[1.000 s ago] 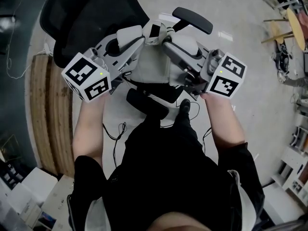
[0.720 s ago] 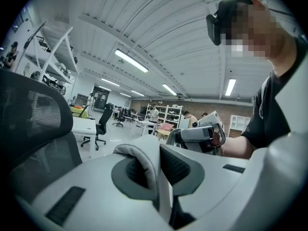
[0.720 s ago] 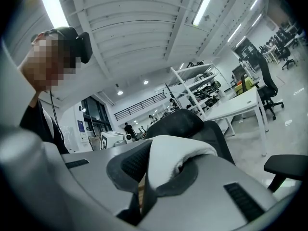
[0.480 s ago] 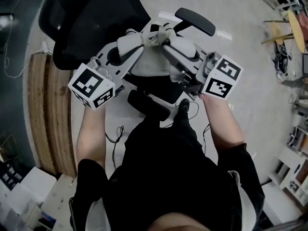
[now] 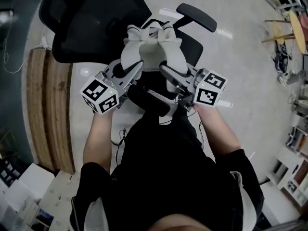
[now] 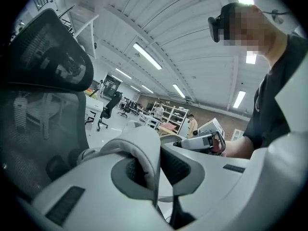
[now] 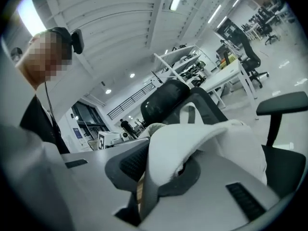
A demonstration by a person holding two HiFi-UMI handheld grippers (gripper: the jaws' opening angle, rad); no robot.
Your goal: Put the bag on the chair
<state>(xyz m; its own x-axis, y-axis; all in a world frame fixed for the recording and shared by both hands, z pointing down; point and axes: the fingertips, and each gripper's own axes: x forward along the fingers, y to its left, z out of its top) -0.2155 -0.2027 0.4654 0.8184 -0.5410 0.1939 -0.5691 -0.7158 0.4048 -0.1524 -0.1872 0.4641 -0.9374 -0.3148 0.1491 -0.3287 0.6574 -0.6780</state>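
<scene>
A white fabric bag (image 5: 151,49) hangs over the seat (image 5: 193,46) of a black office chair, between its mesh backrest (image 5: 91,18) and its far armrest (image 5: 196,17). My left gripper (image 5: 140,65) is shut on the bag's left top edge; in the left gripper view the fabric (image 6: 142,146) folds over between the pads. My right gripper (image 5: 163,70) pinches the right top edge, and its jaws have just been opening slightly with the fabric (image 7: 202,138) still between them. I cannot tell whether the bag's bottom touches the seat.
The chair's near armrest (image 5: 149,102) lies just below the grippers, close to the person's body. A wooden platform (image 5: 48,109) runs along the left. Tables and shelving (image 5: 288,23) stand at the far right, with pale floor (image 5: 250,71) between them and the chair.
Both grippers have sunk with the bag and drawn closer together. The bag now hangs lower over the chair seat, its top bunched between the two grippers.
</scene>
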